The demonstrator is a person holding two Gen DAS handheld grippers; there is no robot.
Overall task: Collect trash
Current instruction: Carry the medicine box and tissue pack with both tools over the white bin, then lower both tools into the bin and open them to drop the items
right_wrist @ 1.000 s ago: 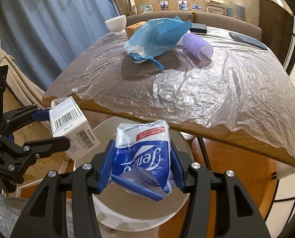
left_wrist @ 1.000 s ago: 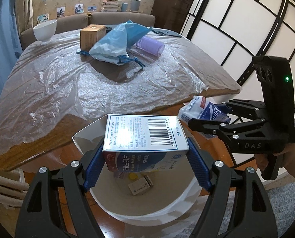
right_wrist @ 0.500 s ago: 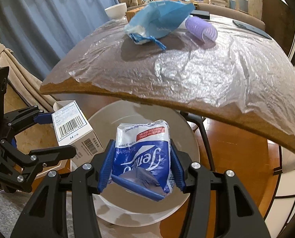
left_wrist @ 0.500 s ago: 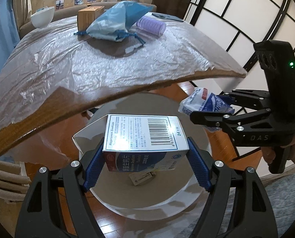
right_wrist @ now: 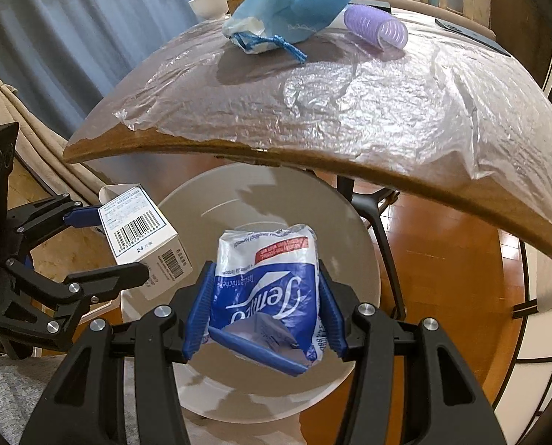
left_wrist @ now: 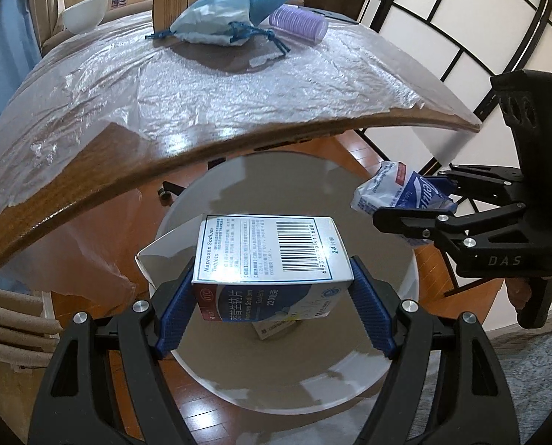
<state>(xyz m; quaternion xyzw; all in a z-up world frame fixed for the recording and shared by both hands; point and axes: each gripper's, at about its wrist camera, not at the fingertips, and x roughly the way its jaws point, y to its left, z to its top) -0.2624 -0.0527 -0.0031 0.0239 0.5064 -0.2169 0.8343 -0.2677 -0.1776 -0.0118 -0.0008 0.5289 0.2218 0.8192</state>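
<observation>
- The left gripper (left_wrist: 272,289) is closed on a medicine box (left_wrist: 272,259), held by its two ends between the blue pads, barcode face upward.
- The right gripper (right_wrist: 263,311) is clamped on a crumpled tissue packet (right_wrist: 266,289), squeezed between its pads.
- Both items are held over the open mouth of the white bin (left_wrist: 379,382), which stands on the wooden floor just below the near edge of the table (left_wrist: 101,170).
- In the left wrist view, the box sits near the centre of the bin opening, and the right gripper (left_wrist: 405,204) with the packet (left_wrist: 398,189) is seen at 2 o'clock from it, over the bin's rim.
- In the right wrist view, the box (right_wrist: 142,237) appears at 10 o'clock from the packet, at the bin's (right_wrist: 368,252) left rim.
- A small carton (left_wrist: 276,328) is partly seen below the held box; it probably lies at the bottom of the bin, though most of it is hidden.
- The step in hand is judged to be the drop: both pieces are positioned above the bin and not yet released.
- The next move calls for both sets of fingers to be opened while the items are kept inside the rim.
- A blue drawstring bag (left_wrist: 224,18), a purple roller (left_wrist: 298,26), a brown box (left_wrist: 172,3) and a white bowl (left_wrist: 85,13) are left at the table's far end, at 12 o'clock.
</observation>
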